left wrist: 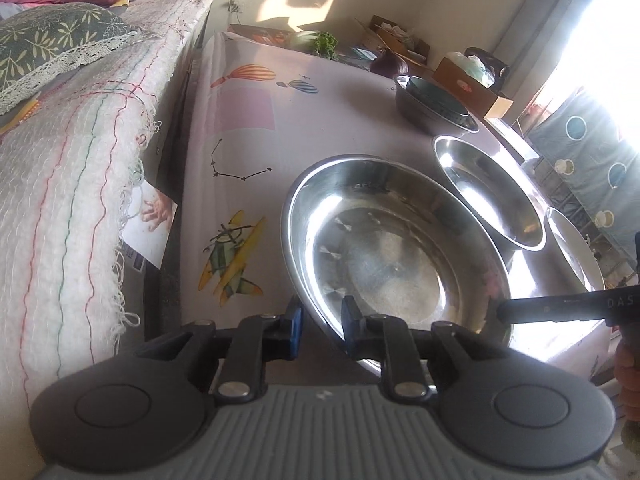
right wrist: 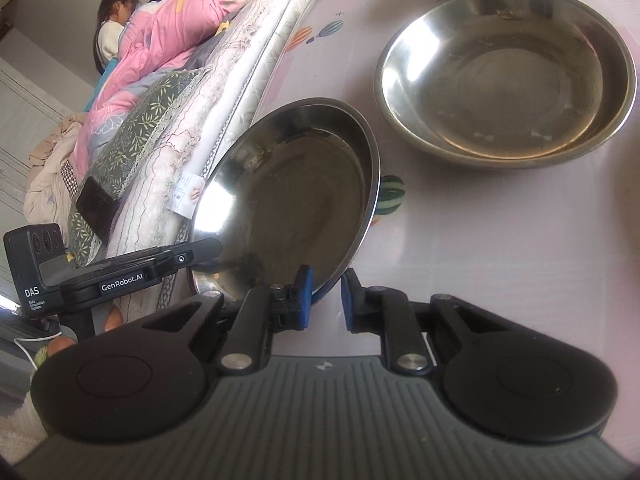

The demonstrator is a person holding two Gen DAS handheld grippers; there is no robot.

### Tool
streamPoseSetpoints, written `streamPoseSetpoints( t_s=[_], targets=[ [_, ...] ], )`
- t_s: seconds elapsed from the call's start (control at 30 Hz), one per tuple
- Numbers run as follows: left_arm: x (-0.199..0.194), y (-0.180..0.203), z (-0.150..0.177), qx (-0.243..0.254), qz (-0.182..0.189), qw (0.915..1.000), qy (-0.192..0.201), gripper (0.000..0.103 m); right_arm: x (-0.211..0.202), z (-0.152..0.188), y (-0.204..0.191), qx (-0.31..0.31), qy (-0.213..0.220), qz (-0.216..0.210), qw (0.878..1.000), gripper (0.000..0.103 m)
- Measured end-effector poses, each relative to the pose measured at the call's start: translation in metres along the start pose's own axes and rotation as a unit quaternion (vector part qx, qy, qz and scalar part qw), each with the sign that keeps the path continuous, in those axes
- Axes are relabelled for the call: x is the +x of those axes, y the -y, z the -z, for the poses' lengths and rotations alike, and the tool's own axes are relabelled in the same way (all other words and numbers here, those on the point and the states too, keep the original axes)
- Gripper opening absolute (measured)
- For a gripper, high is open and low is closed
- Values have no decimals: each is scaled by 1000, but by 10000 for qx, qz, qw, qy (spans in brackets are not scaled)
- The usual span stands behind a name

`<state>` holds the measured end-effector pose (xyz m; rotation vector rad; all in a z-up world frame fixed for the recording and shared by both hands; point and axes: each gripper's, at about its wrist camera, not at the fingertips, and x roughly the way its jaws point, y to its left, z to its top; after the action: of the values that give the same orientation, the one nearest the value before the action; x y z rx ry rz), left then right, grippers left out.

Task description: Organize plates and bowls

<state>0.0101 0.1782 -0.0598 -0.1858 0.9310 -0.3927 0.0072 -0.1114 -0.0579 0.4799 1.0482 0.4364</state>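
Note:
A large steel plate [left wrist: 392, 252] is tilted up off the table. My left gripper [left wrist: 322, 318] is shut on its near left rim. My right gripper [right wrist: 326, 300] is shut on the opposite rim of the same plate [right wrist: 288, 200]; its finger [left wrist: 552, 310] reaches in from the right in the left wrist view. A second steel plate [left wrist: 488, 188], also in the right wrist view [right wrist: 508, 76], lies flat on the table beyond. A third white-lit plate [left wrist: 572, 248] sits at the right edge. Stacked bowls [left wrist: 436, 104] stand farther back.
The table [left wrist: 248, 128] has a printed pink cloth. A bed with a white blanket [left wrist: 72, 160] and a pillow [left wrist: 52, 44] runs along its left side. Cardboard boxes [left wrist: 468, 80] and greens [left wrist: 326, 44] lie at the far end. A person [right wrist: 114, 20] lies on the bed.

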Motion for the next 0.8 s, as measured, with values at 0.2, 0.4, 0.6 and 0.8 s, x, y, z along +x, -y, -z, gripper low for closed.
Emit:
streamPoseSetpoints(
  t_s=[0.2, 0.4, 0.6, 0.8],
  targets=[
    [-3, -5, -9, -338, -198, 9982, 457, 37, -3, -5, 3, 0, 335, 209, 9992, 17],
    [-2, -11, -14, -779, -545, 9918, 852, 41, 3, -14, 6, -24, 610, 412, 9973, 17],
    [-6, -22, -13, -1273, -937, 9798, 1229, 44, 5, -17, 6, -3, 694, 393, 9968, 18],
    [-6, -11, -6, -1093, -804, 9850, 1064, 52, 8, -18, 5, -64, 719, 490, 9962, 19]
  ],
)
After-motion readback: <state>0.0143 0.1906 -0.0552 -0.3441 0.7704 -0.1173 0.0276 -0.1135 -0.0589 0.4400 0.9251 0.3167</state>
